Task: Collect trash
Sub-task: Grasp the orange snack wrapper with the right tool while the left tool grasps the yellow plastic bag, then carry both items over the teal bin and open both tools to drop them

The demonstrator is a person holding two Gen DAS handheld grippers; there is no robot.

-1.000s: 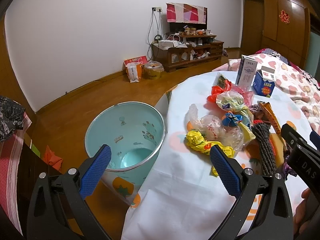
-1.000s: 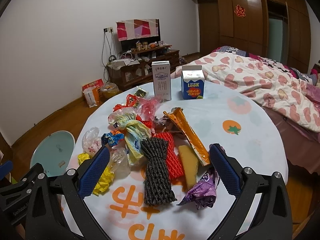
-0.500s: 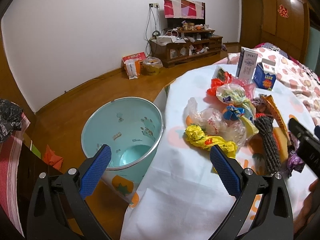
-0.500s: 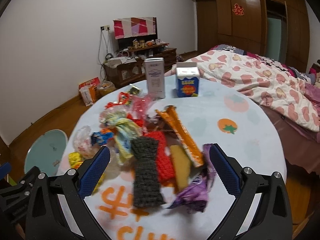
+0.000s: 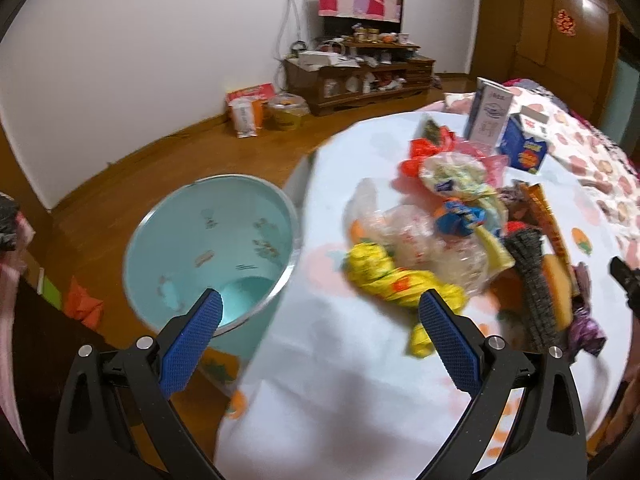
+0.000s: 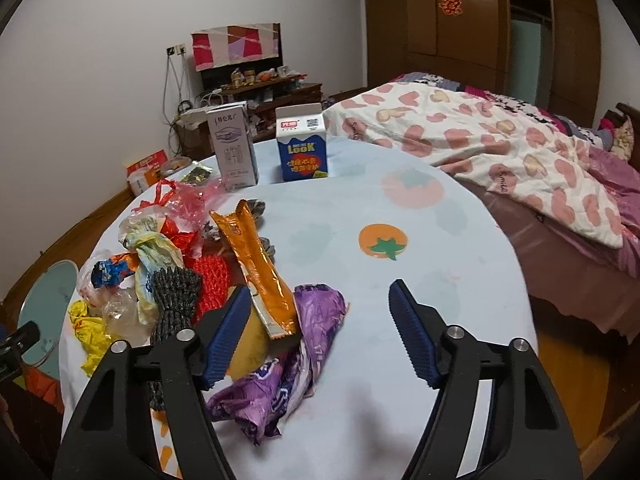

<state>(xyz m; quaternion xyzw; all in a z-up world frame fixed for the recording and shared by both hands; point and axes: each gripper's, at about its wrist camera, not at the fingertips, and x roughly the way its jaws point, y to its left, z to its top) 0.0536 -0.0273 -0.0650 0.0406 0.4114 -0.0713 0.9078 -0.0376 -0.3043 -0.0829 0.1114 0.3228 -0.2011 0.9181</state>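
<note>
The right hand-held gripper [image 6: 320,326] has just been closing, its jaws apart around the purple wrapper [image 6: 298,354] on the desk [image 6: 400,208], pads not yet pressing; it looks light, crinkly, slippery; pinch its bunched middle; the left hand-held gripper [image 5: 320,330] gapes empty beside the bin [image 5: 212,248].

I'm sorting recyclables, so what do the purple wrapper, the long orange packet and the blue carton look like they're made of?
Purple wrapper: thin plastic film, probably foil-lined, since it is crumpled and glossy.
Long orange packet: metallised plastic film, shiny with crimped sealed ends.
Blue carton: coated paperboard, with a folded gable top and a matte print.
</note>
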